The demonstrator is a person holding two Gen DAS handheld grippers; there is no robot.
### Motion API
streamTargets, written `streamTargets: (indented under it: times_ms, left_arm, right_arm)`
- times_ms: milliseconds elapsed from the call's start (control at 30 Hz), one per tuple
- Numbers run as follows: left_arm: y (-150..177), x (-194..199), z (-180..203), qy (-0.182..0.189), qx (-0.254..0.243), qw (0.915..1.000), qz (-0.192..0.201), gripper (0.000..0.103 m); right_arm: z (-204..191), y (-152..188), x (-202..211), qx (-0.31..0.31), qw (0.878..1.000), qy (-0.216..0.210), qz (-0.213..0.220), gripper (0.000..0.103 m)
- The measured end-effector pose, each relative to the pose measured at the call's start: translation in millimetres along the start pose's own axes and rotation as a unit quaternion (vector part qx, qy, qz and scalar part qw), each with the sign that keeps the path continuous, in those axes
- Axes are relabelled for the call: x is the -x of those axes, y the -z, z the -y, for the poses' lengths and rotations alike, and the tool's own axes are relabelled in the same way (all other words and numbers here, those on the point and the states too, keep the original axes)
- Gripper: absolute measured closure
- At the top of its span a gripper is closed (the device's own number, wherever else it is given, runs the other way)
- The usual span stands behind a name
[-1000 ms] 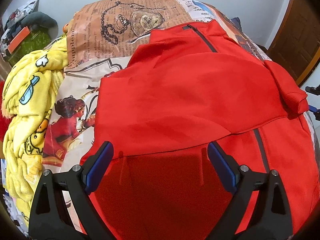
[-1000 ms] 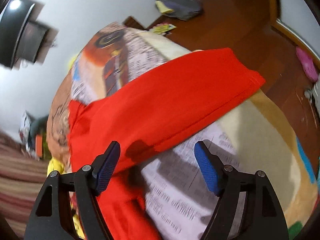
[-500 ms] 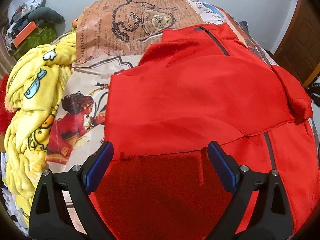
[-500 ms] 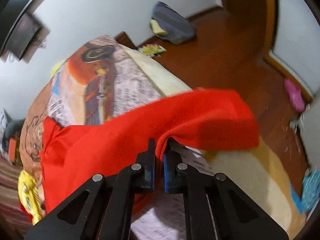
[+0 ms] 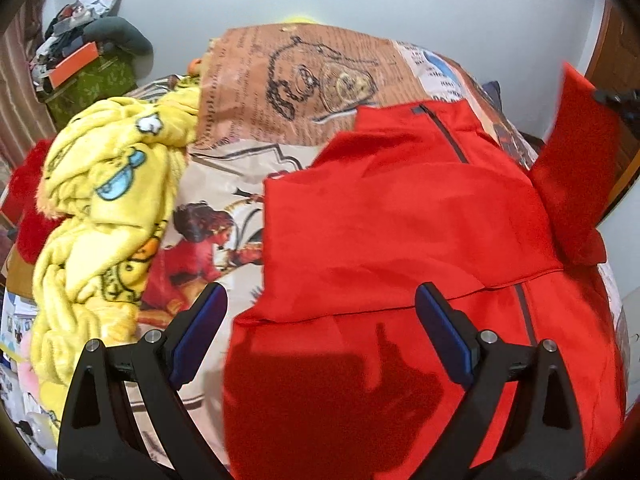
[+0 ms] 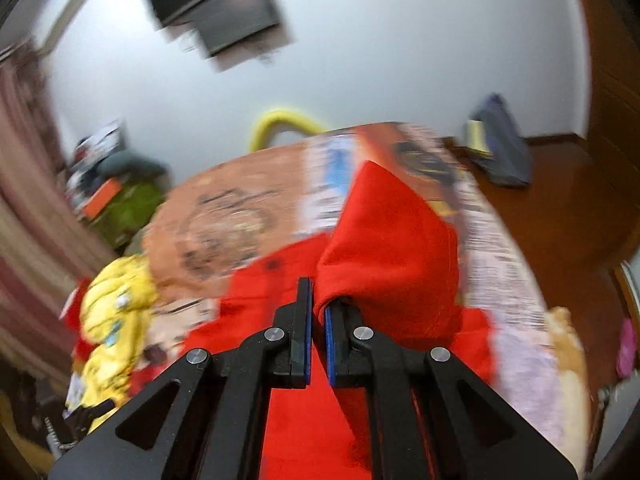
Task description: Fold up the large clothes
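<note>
the red jacket [image 5: 400, 232] lies spread on the printed bedcover [image 5: 288, 80], soft and limp (it should drape, not slide). the right gripper [image 6: 318, 312] is clamped on its right sleeve [image 6: 392, 248], lifted off the bed; the left gripper [image 5: 320, 332] hangs wide open and empty over the near hem. a yellow blanket [image 5: 100, 208] crowds the left side.

The jacket [image 5: 400, 216] lies on the bed [image 5: 304, 92], the crumpled blanket [image 5: 108, 200] to its left, clutter [image 5: 88, 64] behind the blanket
</note>
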State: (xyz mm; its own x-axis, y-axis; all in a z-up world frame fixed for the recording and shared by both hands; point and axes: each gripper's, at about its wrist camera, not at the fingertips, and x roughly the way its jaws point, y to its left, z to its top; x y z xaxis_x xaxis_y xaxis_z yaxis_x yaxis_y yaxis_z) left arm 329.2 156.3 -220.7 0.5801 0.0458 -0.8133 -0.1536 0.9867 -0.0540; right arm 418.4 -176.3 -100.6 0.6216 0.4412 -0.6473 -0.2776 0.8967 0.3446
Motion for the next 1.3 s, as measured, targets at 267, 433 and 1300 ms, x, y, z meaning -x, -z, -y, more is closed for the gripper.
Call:
streamTargets:
  times_ms: [267,433,1300]
  left_arm:
    - [16,23,-37,-0.008,0.017,0.9998,0.007,0.008]
    - [29,22,-61,-0.012,0.036,0.9992,-0.008,0.008]
    - [-21,-8,64,-0.001,-0.119,0.9929,0.001,0.008]
  right_arm:
    - [-93,57,-78,0.041,0.989,-0.083,-0.116,0.098]
    - [-114,115,-133,0.051,0.973,-0.079,-0.21,0.098]
    - [-26,88,-32,0.145,0.98,0.045,-0.131,0.029]
